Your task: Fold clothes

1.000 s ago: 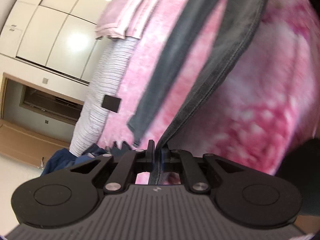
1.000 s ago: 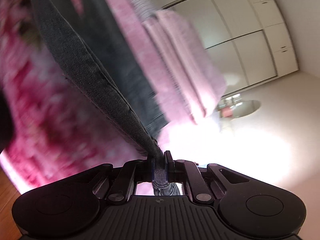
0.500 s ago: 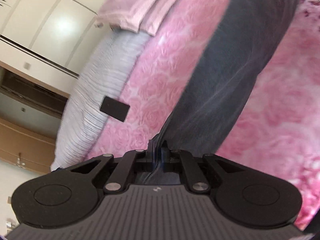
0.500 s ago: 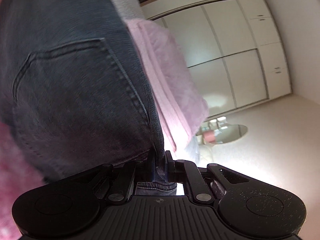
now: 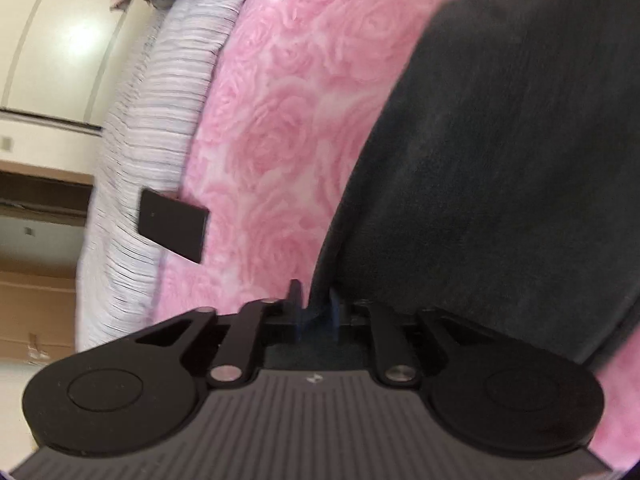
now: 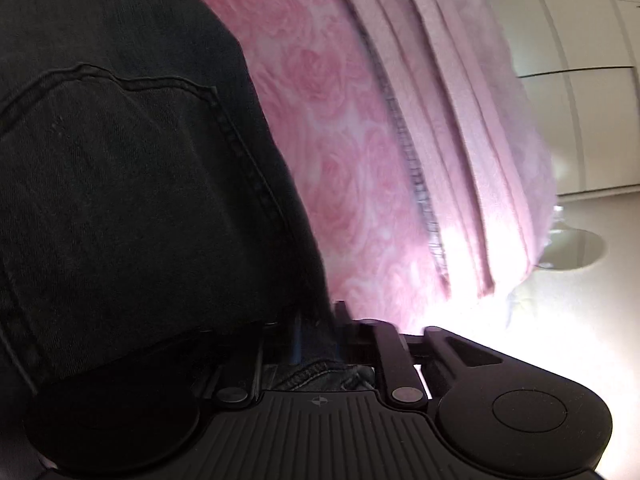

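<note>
Dark grey jeans (image 5: 500, 180) lie spread on a pink rose-patterned blanket (image 5: 280, 120). My left gripper (image 5: 315, 308) sits low at the jeans' near edge. Its jaws are opening, and the fabric edge lies loose in the gap between them. In the right wrist view the jeans (image 6: 120, 180) show a stitched back pocket and lie on the same blanket (image 6: 340, 140). My right gripper (image 6: 318, 324) is at their near right corner with its jaws opening. A denim hem (image 6: 320, 372) still lies between the fingers, no longer pinched.
A black flat rectangle (image 5: 174, 226) lies at the blanket's left edge, on a striped white sheet (image 5: 152, 140). A folded pink quilt (image 6: 480, 140) lies beyond the jeans. White cupboard doors (image 5: 60, 40) and a small round table (image 6: 576, 248) stand beyond the bed.
Both grippers swept the hanging jeans down and across until they lay flat on the blanket. The jaws, shut on the denim in the earlier frames, now stand apart.
</note>
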